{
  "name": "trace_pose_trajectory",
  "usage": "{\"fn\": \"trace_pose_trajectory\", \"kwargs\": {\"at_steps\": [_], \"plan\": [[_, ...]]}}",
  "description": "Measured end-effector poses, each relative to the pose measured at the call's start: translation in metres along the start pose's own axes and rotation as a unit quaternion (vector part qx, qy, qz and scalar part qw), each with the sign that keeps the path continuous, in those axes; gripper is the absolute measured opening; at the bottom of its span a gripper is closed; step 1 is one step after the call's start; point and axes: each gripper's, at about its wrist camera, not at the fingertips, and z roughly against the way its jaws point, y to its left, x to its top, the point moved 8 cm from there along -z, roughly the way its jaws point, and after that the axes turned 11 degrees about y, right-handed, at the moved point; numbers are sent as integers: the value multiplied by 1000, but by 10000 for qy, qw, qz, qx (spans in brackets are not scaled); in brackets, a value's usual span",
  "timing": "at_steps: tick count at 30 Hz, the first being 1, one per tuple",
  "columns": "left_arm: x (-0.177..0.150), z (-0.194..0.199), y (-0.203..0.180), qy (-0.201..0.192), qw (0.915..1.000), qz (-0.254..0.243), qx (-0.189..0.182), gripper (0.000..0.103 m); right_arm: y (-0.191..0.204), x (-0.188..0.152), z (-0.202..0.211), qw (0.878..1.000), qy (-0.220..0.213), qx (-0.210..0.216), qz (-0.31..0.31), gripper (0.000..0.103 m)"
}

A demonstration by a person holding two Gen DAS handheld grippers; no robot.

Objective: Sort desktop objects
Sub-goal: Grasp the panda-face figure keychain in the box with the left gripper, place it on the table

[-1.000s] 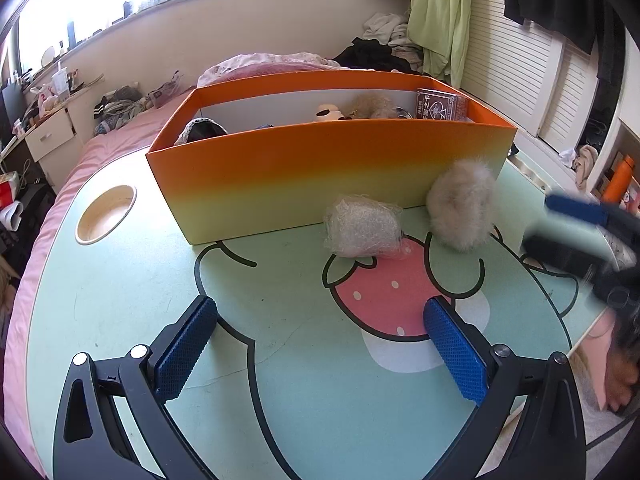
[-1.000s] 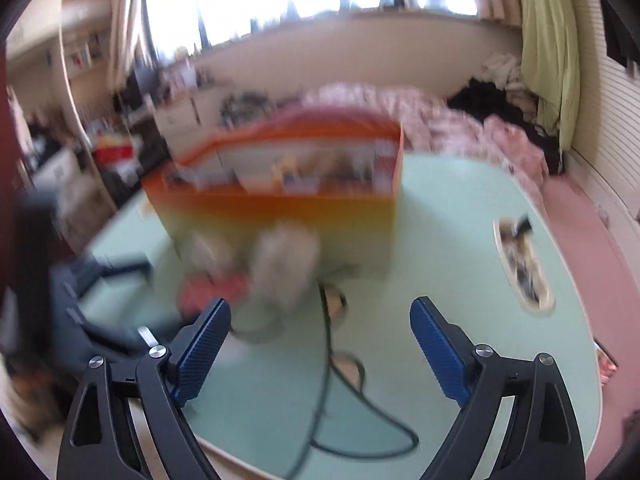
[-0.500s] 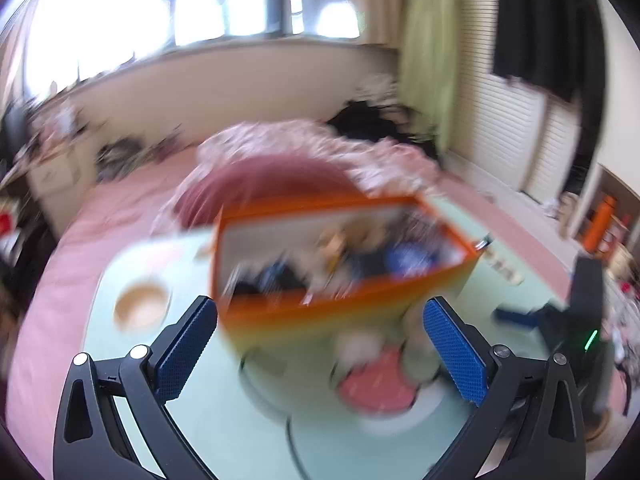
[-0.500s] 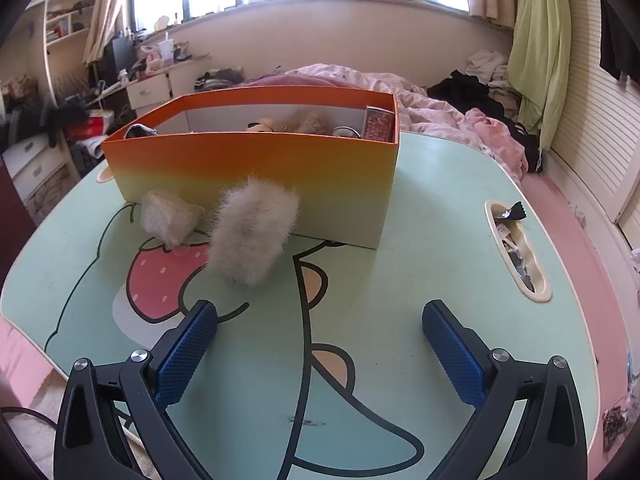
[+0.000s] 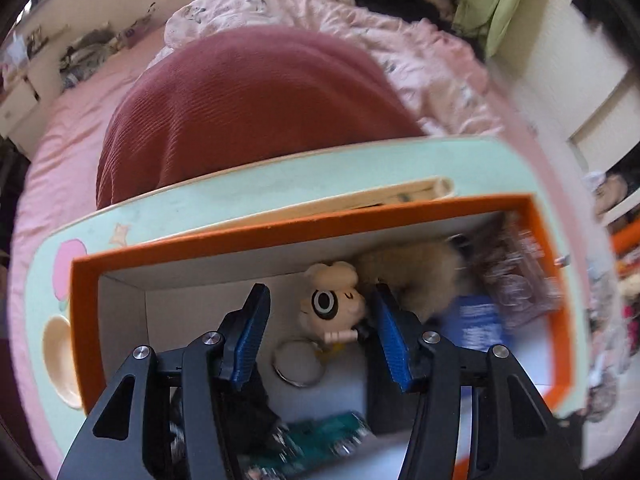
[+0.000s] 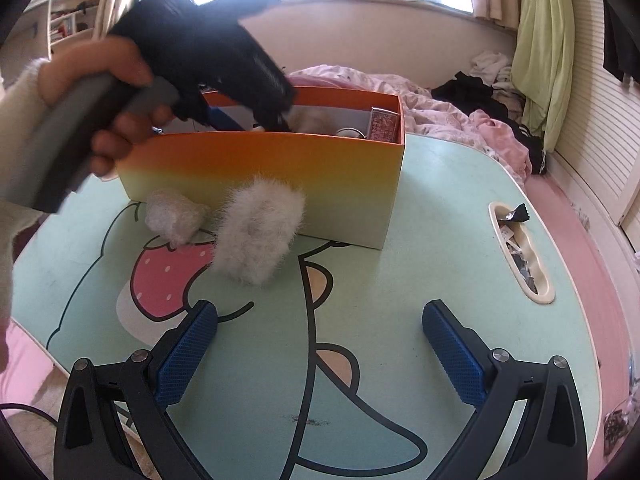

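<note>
While my left gripper (image 5: 318, 330) hangs over the orange box (image 5: 280, 226), its jaws have just been closing, and they sit narrow now. The little toy dog (image 5: 332, 304) on a key ring (image 5: 296, 364) lies between them at the bottom of the box. I cannot tell if the pads press on it yet; there seems to be a gap on the left side.

My right gripper (image 6: 320, 352) is spread wide over the green table (image 6: 440, 208) and pinches nothing. Past it, the big fluffy ball (image 6: 258, 234) and the small fuzzy ball (image 6: 176, 216) sit on the table, right by the front wall of the box.

I think the dog could slip out, because only its round head is between the pads. The ring could also catch on the other things packed near it, like the furry toy (image 5: 412, 276).
</note>
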Motion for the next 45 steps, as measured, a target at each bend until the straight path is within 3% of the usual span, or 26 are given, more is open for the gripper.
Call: {"fn": "trace_pose_trajectory", "kwargs": {"at_steps": [5,9,11,15,18,21,25,29,33,36,41,45], "plan": [[-6,5,0,-157,9994,-308,91,39,1,0,0,10000,-12,-2,7,102],[-13,42,5,-894,9954,-255,-245,39,1,0,0,10000,-11,-7,11,102],[-22,68,10,-1315,9901,-235,-434,39,1,0,0,10000,-13,-8,10,102],[-76,112,9,-1947,9744,-399,-1048,39,2,0,1,10000,-17,-10,10,102],[-111,109,8,-2043,9700,-386,-1257,39,1,0,0,10000,-16,-5,6,102],[-133,87,-4,-1892,9696,-364,-1512,39,1,0,0,10000,-16,-5,8,102],[-130,55,-28,-1648,9766,-651,-1221,39,1,0,0,10000,-18,-4,7,103],[-124,60,-27,-1993,9706,-501,-1255,39,4,2,0,10000,-20,1,7,103],[-130,75,-18,-2360,9639,-502,-1130,78,5,3,0,10000,-23,-3,19,103],[-141,88,2,-2746,9579,-340,-767,82,5,2,0,10000,-22,-4,18,102],[-182,84,9,-2379,9647,-690,-895,82,5,3,0,10000,-25,-9,17,102],[-214,64,-7,-1973,9706,-1274,-530,82,4,2,0,10000,-27,-3,18,102]]}}
